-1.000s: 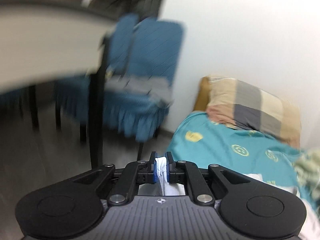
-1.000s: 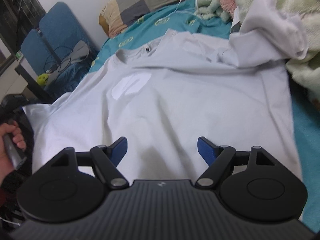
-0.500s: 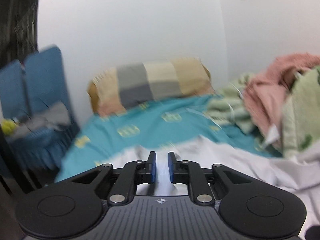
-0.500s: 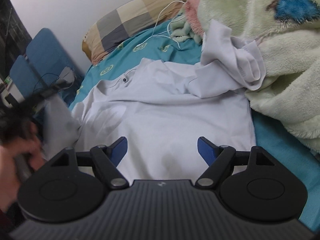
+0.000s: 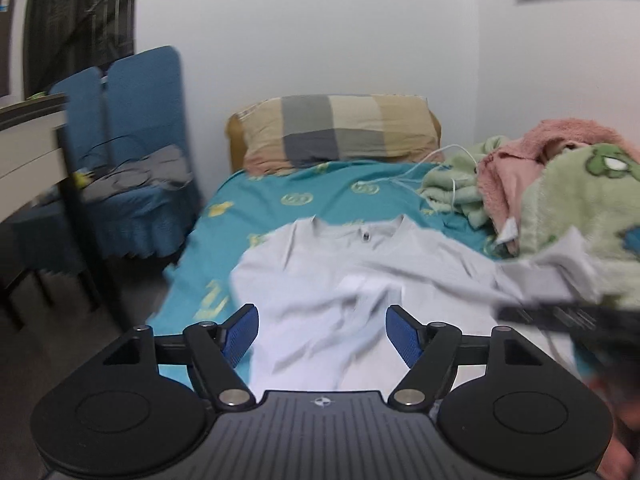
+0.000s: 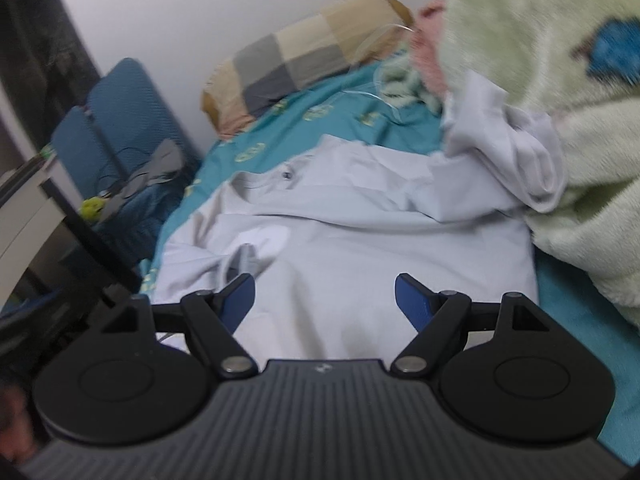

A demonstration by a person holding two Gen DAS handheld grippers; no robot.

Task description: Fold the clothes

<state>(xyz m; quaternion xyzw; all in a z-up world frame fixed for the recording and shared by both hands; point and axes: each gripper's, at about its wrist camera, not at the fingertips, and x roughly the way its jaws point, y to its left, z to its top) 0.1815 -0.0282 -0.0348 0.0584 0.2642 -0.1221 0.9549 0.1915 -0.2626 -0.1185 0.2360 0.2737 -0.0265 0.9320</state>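
Pale grey cotton fills the middle of both views: a T-shirt [image 5: 332, 300] lies spread on the teal bedsheet [image 5: 304, 196], collar toward the top of the frame and a small dark button at the neckline. In the right wrist view the T-shirt [image 6: 360, 264] shows a white patch left of centre, with a bunched fold of sleeve lying on it just above the left blue pad. Its other sleeve is crumpled at the upper right, against a fluffy green blanket [image 6: 560, 100].

The left gripper [image 5: 322, 334] hovers over the lower part of the shirt, its blue-padded fingers [image 5: 240, 334] spread wide and gripping nothing. The right gripper [image 6: 324, 304] is likewise released, fingers [image 6: 414, 300] apart above the shirt's lower half with no cloth between them.

A checked pillow [image 5: 336, 132] sits at the top of the bed against the white wall. A white cable [image 5: 420, 168] trails across the sheet toward a pink towel [image 5: 516, 160] at the right. Blue chairs [image 5: 132, 152] stand at the left of the frame beside the bed, with grey cloth on the seat.
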